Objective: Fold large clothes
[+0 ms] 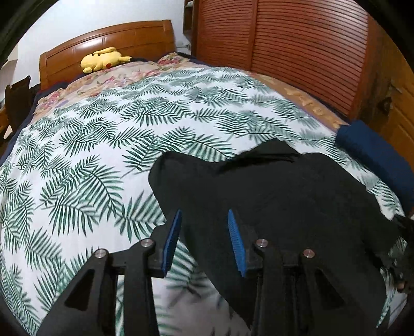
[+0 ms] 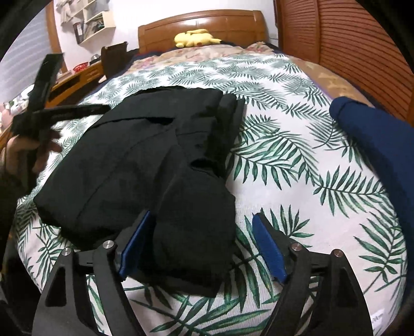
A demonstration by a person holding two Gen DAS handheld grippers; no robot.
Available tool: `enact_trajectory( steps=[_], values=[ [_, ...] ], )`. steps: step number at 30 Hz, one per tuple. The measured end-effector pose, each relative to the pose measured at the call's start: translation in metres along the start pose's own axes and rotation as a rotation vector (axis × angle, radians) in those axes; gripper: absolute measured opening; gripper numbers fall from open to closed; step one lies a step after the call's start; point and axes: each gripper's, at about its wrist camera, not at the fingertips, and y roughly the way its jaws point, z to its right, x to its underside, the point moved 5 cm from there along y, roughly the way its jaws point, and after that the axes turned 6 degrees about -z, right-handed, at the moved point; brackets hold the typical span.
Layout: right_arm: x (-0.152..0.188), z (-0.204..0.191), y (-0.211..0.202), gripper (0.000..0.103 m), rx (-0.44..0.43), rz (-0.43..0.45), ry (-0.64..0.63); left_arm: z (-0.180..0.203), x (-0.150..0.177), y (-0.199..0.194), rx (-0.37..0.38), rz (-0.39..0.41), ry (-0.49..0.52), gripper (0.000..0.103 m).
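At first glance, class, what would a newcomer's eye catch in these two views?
A black garment lies folded in the middle of the palm-leaf bedspread, its near end between the open fingers of the right gripper. Far back, a yellow plush toy rests at the wooden headboard; a dark blue cloth lies at the right.

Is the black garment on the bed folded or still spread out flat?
Folded. The black garment lies as a compact stack of overlapping layers on the leaf-print bedspread.

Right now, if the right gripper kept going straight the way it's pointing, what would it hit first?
Most likely the folded black garment: the right gripper points down at its near corner, which already lies between the open jaws. Depth is hard to judge through the fisheye.
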Motion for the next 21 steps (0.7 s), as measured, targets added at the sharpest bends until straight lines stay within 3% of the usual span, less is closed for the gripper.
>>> enact_trajectory(
  steps=[6,10,21],
  values=[
    [0.003,-0.003,0.005,0.082,0.006,0.014,-0.018,-0.016,-0.012,0.029,-0.012,-0.038,-0.026,0.042],
    [0.004,-0.002,0.008,0.082,-0.006,0.015,-0.018,-0.022,-0.014,0.040,-0.028,-0.038,-0.030,0.057],
    [0.005,0.000,0.012,0.082,-0.015,0.008,-0.018,-0.029,-0.015,0.056,-0.043,-0.043,-0.038,0.060]
  ],
)
